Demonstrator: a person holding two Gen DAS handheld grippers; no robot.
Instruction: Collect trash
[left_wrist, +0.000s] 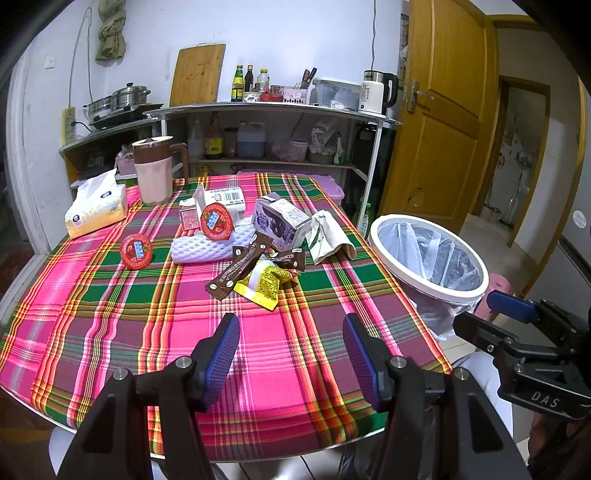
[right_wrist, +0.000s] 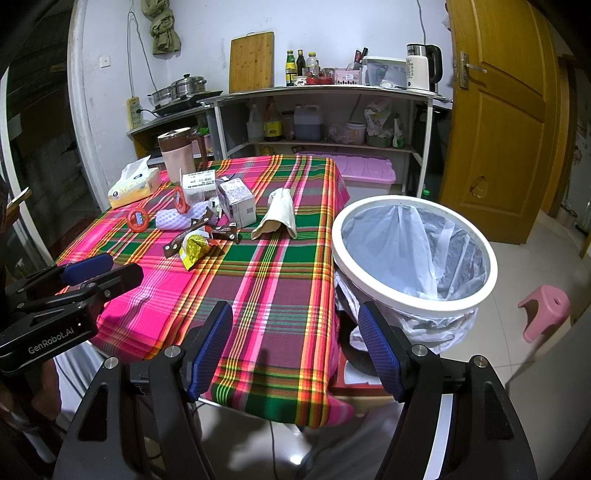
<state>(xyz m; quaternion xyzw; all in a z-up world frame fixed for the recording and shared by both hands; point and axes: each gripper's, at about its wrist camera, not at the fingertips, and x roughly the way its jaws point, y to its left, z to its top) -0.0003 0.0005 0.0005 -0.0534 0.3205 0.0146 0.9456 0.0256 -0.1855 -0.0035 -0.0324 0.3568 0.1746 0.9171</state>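
Both tools poised at the near edge of the table (left_wrist: 110, 332), short of the litter; probably a staging stance before a first pick, judging by nothing yet in the bin. Left gripper (left_wrist: 291, 354): jaws spread wide, nothing between the pads, aimed straight at the trash cluster. Right gripper (right_wrist: 295, 347): jaws equally wide apart, empty, straddling the table corner and the bin (right_wrist: 413, 299), plausibly so a grabbed item needs only a short swing to drop. Bin stands just beside the table's right edge, white rim tilted toward the tabletop, lined with a translucent bag, apparently empty. Trash heaped mid-table: brown sachets (left_wrist: 236, 273) and a yellow wrapper (left_wrist: 264, 286) nearest, overlapping; purple carton (left_wrist: 280, 221) behind them, top torn open; crumpled beige paper bag (left_wrist: 328, 236) to its right; white foam sleeve (left_wrist: 201, 247) with a red-lidded cup (left_wrist: 217, 222) leaning on it; second red-lidded cup (left_wrist: 137, 251) apart, to the left. Tissue pack (left_wrist: 96, 207) and jug (left_wrist: 153, 170) at the far left, likely not trash.
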